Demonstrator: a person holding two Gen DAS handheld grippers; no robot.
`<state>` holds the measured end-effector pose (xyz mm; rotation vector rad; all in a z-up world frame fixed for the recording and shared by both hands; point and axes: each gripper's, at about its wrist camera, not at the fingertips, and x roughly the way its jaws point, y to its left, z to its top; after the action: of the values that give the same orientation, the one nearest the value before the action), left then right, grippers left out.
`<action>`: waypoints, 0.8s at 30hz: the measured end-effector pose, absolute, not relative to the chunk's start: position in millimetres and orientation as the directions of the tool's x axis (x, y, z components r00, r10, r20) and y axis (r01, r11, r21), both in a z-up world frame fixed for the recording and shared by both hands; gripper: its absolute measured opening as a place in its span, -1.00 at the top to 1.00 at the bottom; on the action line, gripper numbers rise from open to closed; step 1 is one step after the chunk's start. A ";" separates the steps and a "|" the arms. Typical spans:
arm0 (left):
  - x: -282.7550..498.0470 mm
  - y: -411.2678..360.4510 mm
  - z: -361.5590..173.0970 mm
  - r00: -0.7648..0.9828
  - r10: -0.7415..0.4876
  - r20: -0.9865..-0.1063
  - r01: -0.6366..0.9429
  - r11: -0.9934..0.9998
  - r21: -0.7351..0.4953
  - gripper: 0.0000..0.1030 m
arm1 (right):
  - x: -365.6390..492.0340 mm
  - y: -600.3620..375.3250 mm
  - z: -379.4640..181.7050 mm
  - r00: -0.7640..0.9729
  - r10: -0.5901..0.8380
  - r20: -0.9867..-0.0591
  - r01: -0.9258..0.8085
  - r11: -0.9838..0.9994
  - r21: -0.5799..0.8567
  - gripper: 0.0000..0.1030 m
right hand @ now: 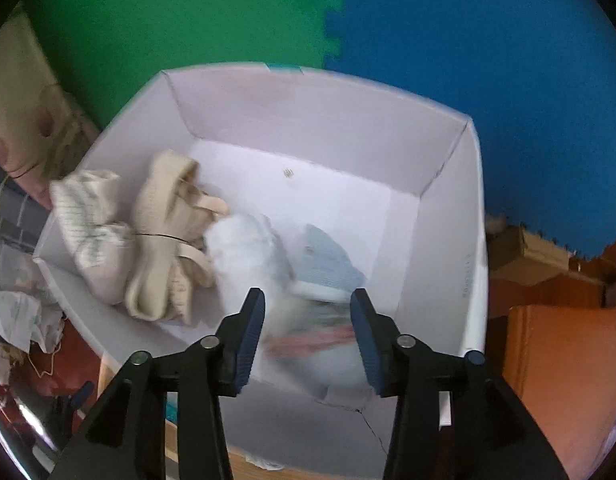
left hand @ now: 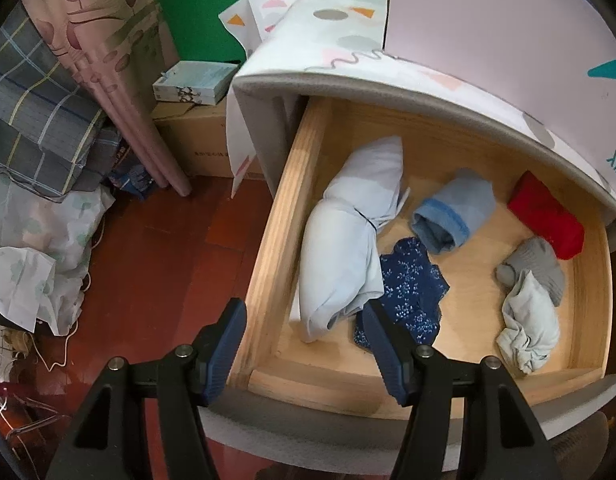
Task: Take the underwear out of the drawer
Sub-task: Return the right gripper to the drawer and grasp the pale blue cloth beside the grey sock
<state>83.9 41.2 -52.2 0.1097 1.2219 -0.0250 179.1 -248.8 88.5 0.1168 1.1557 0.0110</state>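
The wooden drawer [left hand: 268, 240] stands pulled out. In it lie a pale blue rolled bundle [left hand: 347, 240], a navy flowered piece [left hand: 411, 292], a blue roll [left hand: 451, 212], a red fold [left hand: 547, 216], a grey piece [left hand: 535, 264] and a whitish crumpled piece [left hand: 527, 320]. My left gripper [left hand: 304, 312] hangs open over the drawer's front left corner, holding nothing. My right gripper [right hand: 308, 296] is open above a white box [right hand: 471, 200]. A blurred pale garment with pink stripes [right hand: 311, 340] lies below its jaws, and the pads do not press on it.
The white box also holds beige bundles [right hand: 164, 240], a cream striped piece [right hand: 88, 224], a white piece [right hand: 244, 248] and a light blue one [right hand: 327, 256]. Heaps of fabric [left hand: 40, 240] cover the red floor at left. Brown cartons [right hand: 555, 344] stand right of the box.
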 end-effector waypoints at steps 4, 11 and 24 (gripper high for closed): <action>83.2 41.2 -51.8 0.344 0.036 -0.938 0.077 0.995 0.067 -0.21 | 144.9 -242.7 123.1 0.432 0.132 -0.892 -0.018 0.990 0.138 0.17; 82.2 43.6 -50.7 0.347 0.039 -0.937 0.065 0.996 0.065 -0.21 | 75.2 -223.4 117.8 0.325 0.220 -0.920 -0.130 0.974 0.188 0.17; 83.4 48.9 -52.2 0.344 0.030 -0.938 0.051 0.997 0.050 -0.21 | 40.4 -180.7 -51.0 0.029 0.159 -0.987 -0.156 0.976 0.153 0.21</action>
<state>83.4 48.9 -52.2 0.0751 1.2194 -0.0136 40.4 -180.7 -51.0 0.0027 1.5222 0.2430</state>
